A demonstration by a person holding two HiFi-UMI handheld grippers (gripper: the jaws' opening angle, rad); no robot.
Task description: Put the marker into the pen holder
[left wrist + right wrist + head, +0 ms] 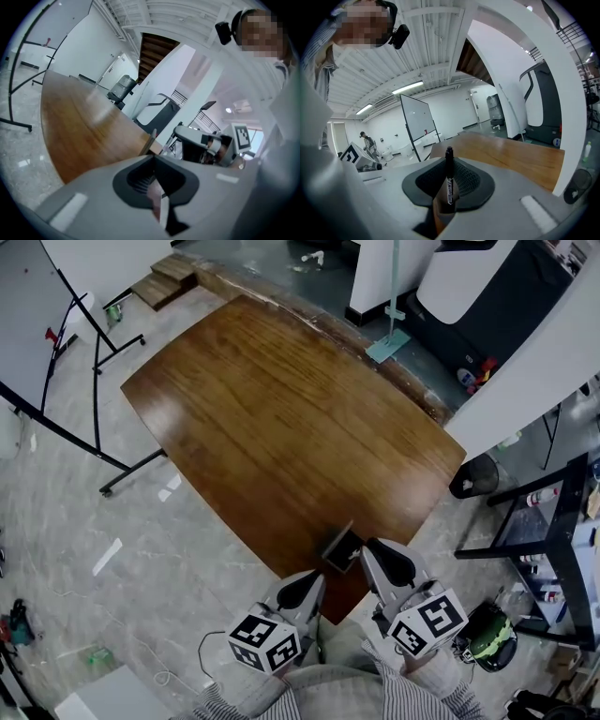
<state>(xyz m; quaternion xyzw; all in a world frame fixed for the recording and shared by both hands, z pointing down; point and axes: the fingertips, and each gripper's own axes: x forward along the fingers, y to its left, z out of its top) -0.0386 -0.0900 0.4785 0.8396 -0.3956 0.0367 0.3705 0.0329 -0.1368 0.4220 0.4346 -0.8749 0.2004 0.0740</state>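
My right gripper [371, 553] [447, 199] is shut on a black marker [449, 176], which stands up between the pads with its tip pointing away. A dark brown pen holder [341, 549] sits at the near edge of the wooden table [281, 409], between the tips of both grippers. My left gripper [317, 579] [157, 197] is shut on a thin brown wall of the pen holder [151, 140]. In the right gripper view a brown piece shows just under the marker. The marker itself is hidden in the head view.
A whiteboard on a black wheeled stand [56, 334] stands left of the table. A black bin [473, 476], a black shelf rack [562, 540] and a green-black helmet [487, 634] are on the right. A person's striped sleeves fill the bottom edge.
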